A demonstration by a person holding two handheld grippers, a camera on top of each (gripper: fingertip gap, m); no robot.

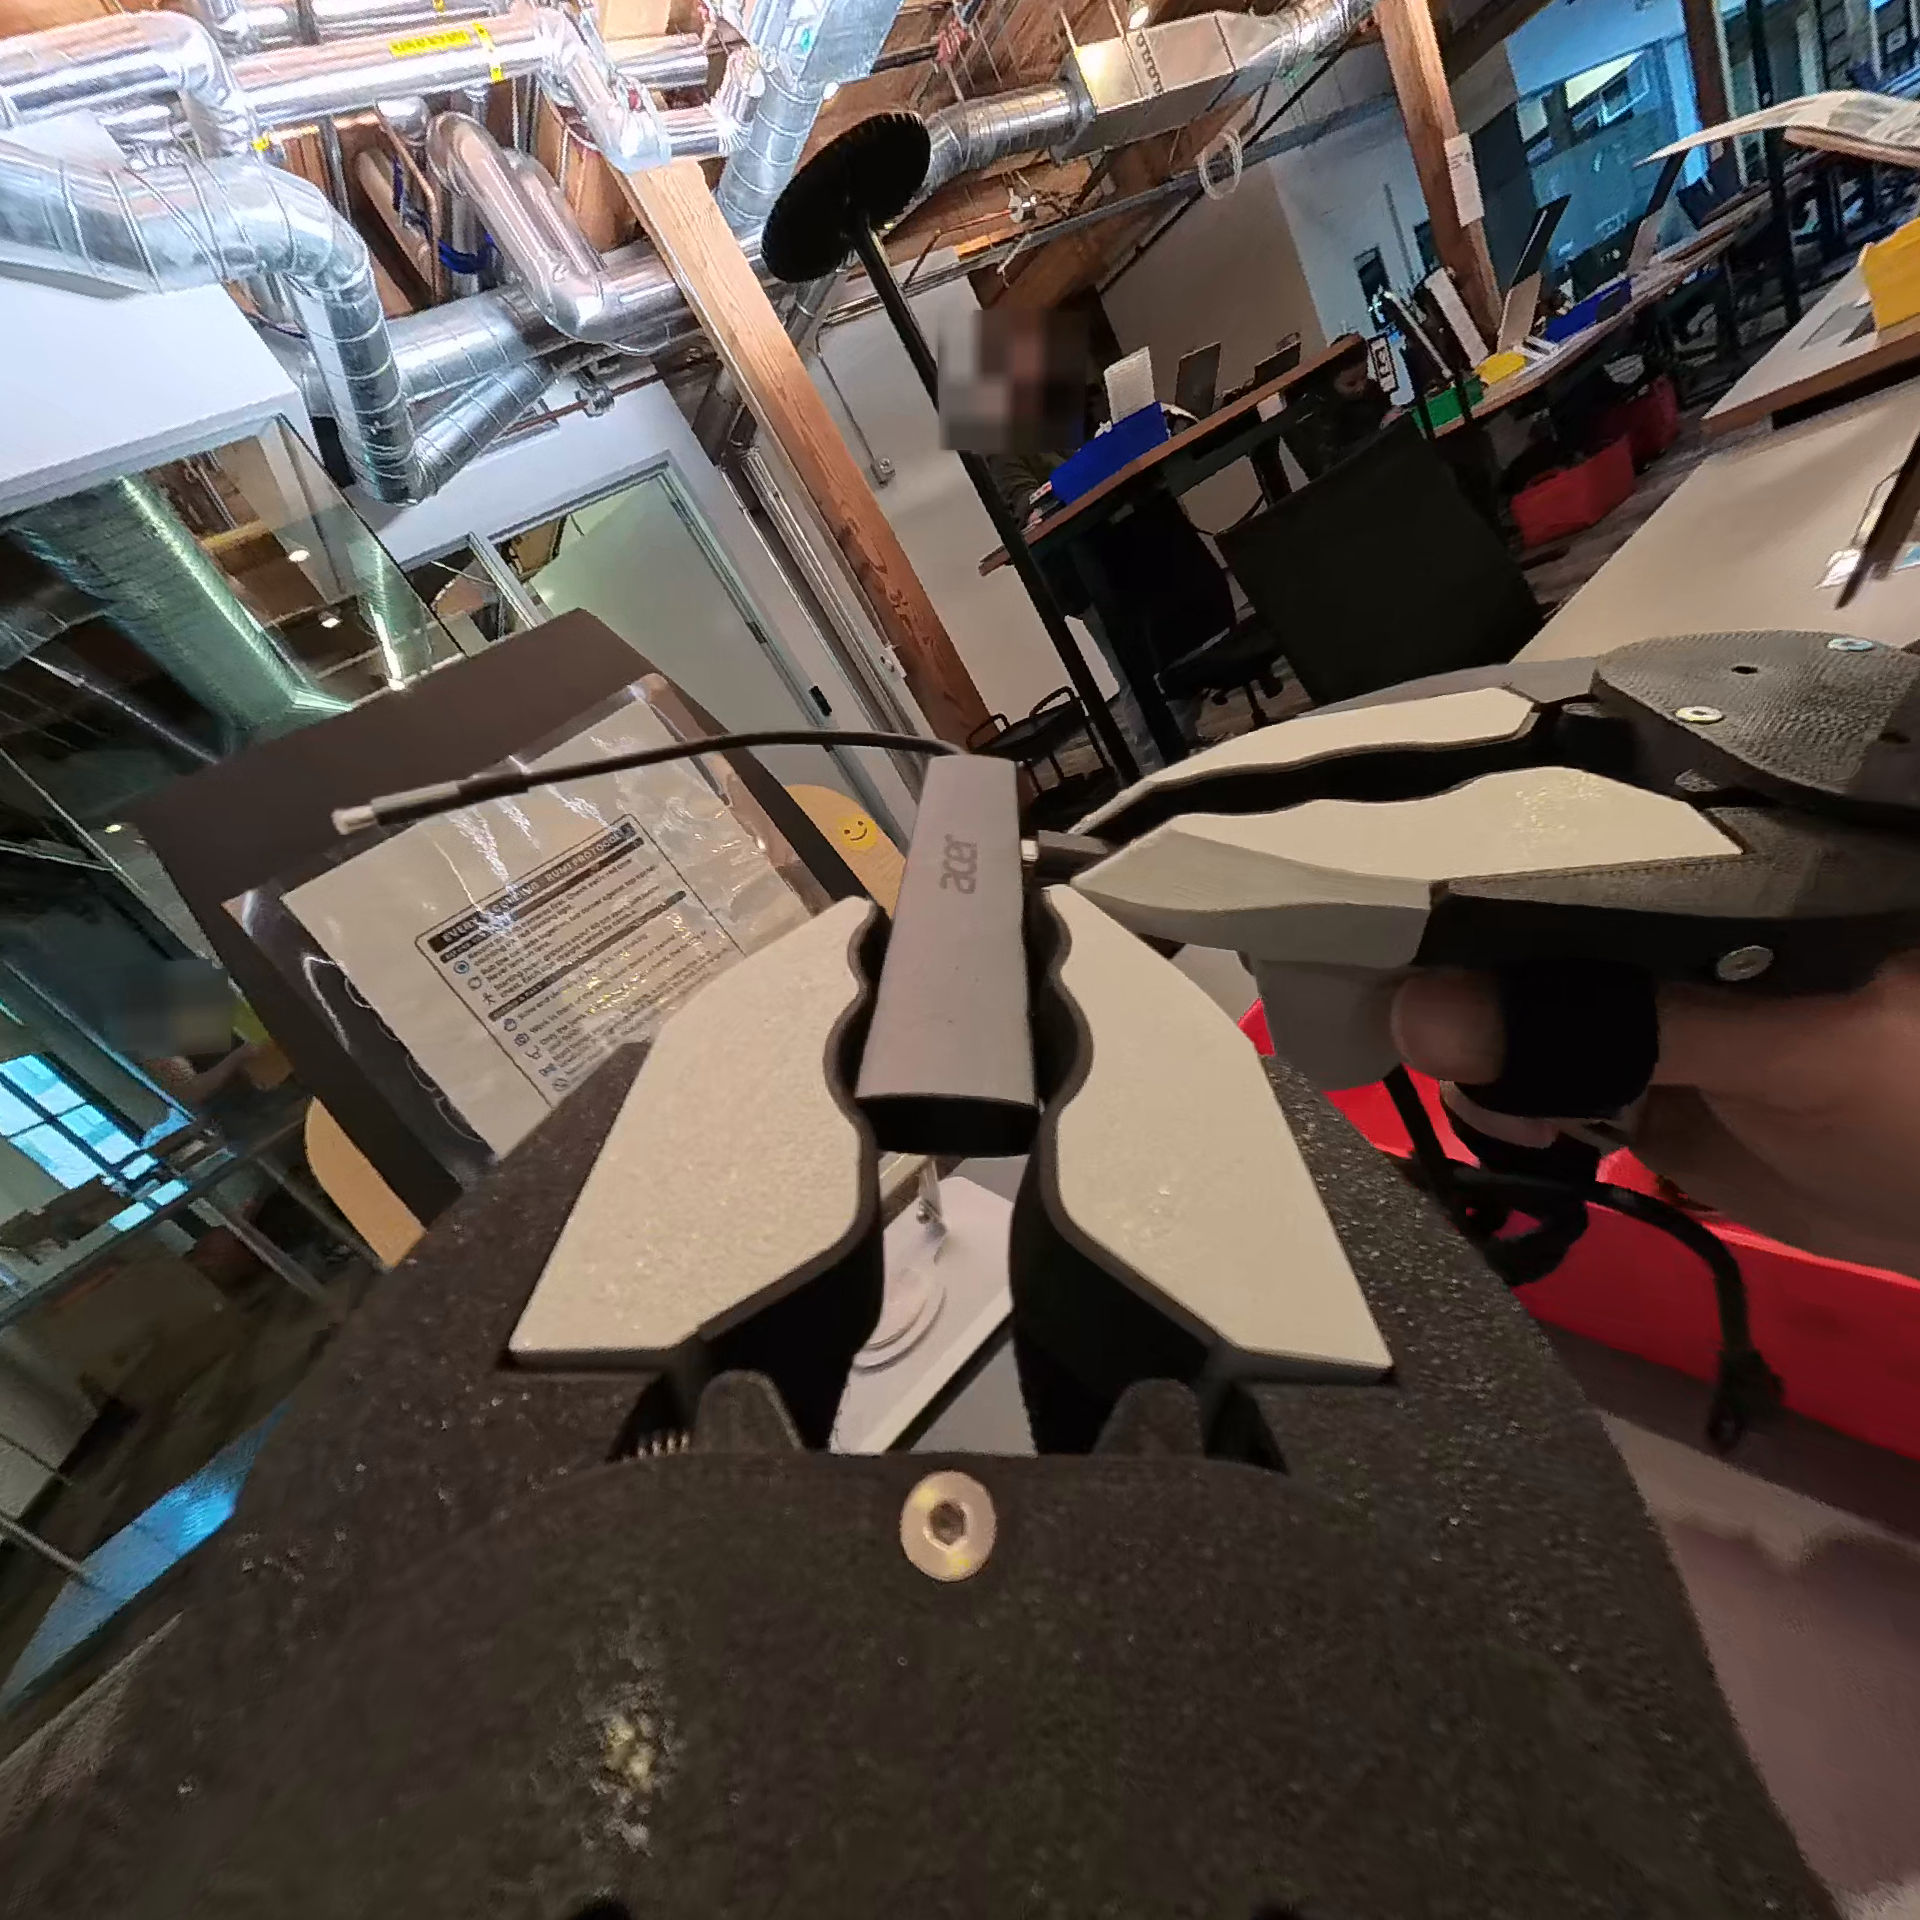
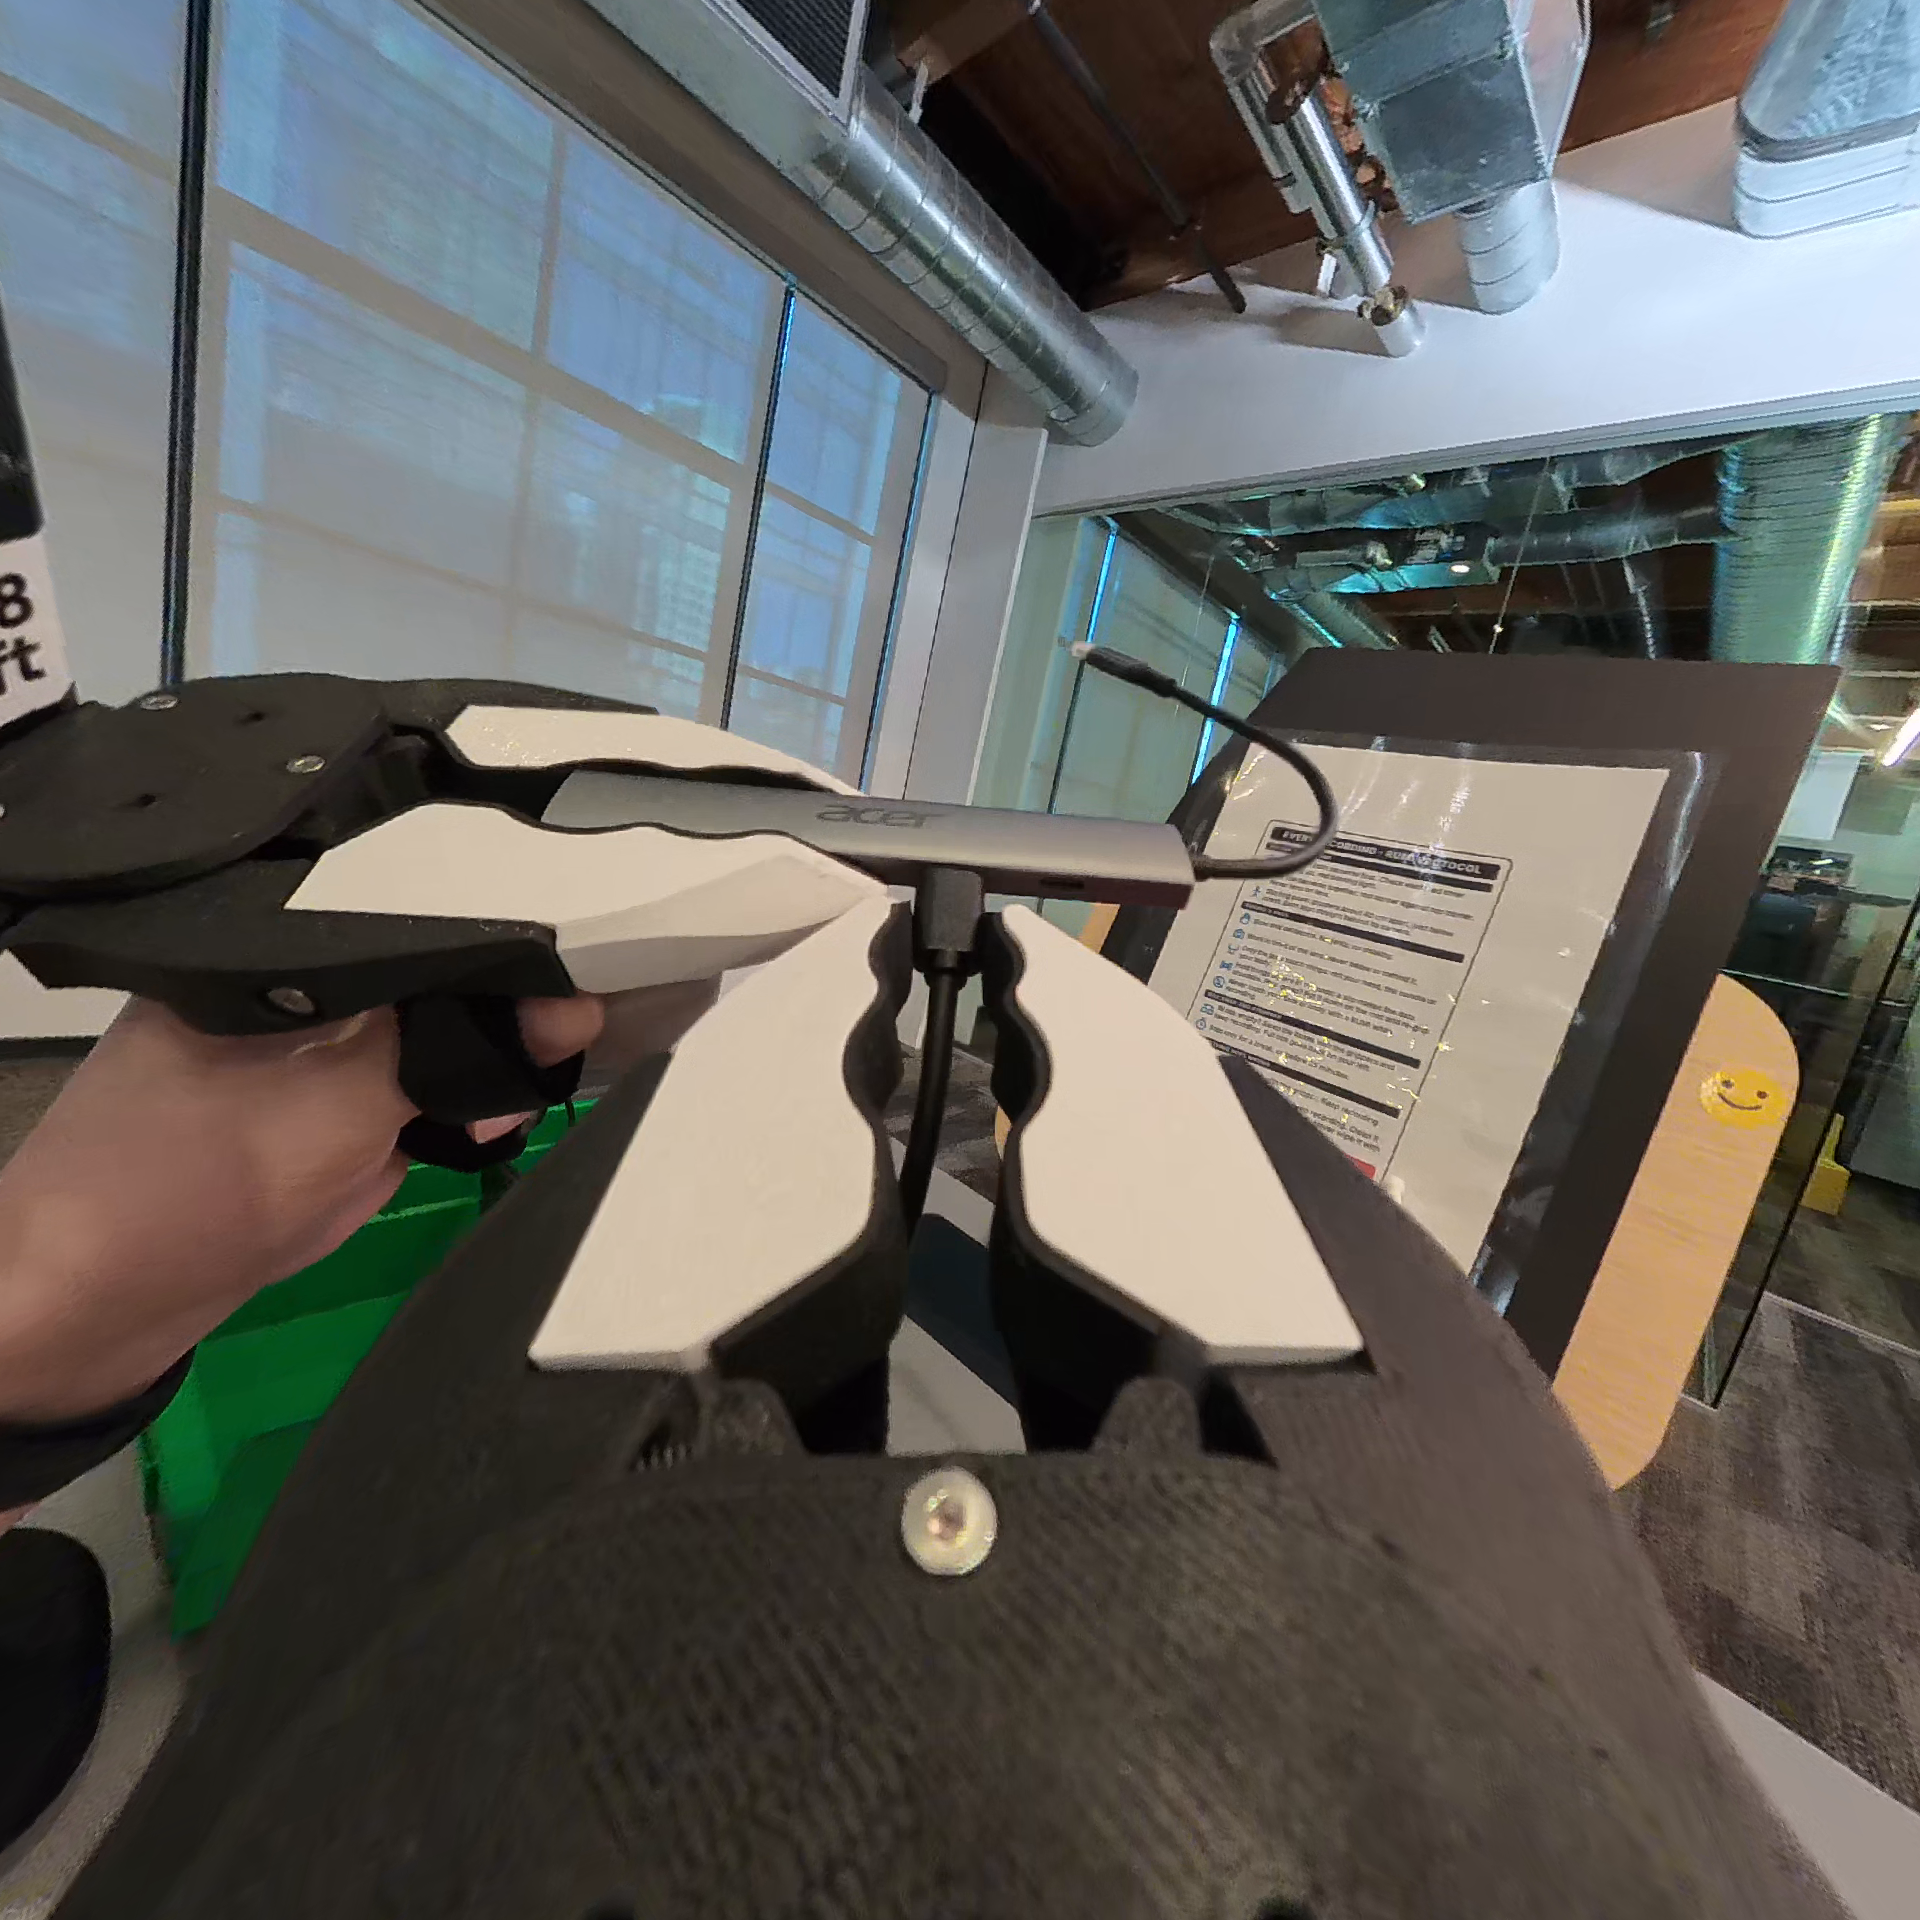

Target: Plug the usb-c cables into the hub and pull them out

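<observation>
My left gripper [image 1: 956, 914] is shut on a slim grey hub [image 1: 961, 997] and holds it in the air, lengthwise between the fingers. The hub's own short black lead [image 1: 644, 764] arcs left to a loose plug [image 1: 353, 821]. My right gripper [image 2: 948, 920] is shut on the black plug of a usb-c cable [image 2: 945, 904], which meets the hub's long side [image 2: 883, 831]. In the left wrist view the right gripper [image 1: 1075, 857] comes in from the right, and a bit of the plug's metal tip [image 1: 1029, 852] shows at the hub's edge. The left gripper [image 2: 852, 842] enters from the left.
A black-framed sign board with a laminated sheet [image 1: 540, 935] [image 2: 1403, 935] stands just beyond the grippers. A red bin [image 1: 1662, 1299] and a green bin [image 2: 312, 1351] lie below. A black lamp pole [image 1: 935, 364], desks [image 1: 1714, 520] and seated people are farther back. Both grippers' tips are close together, under 4 cm apart.
</observation>
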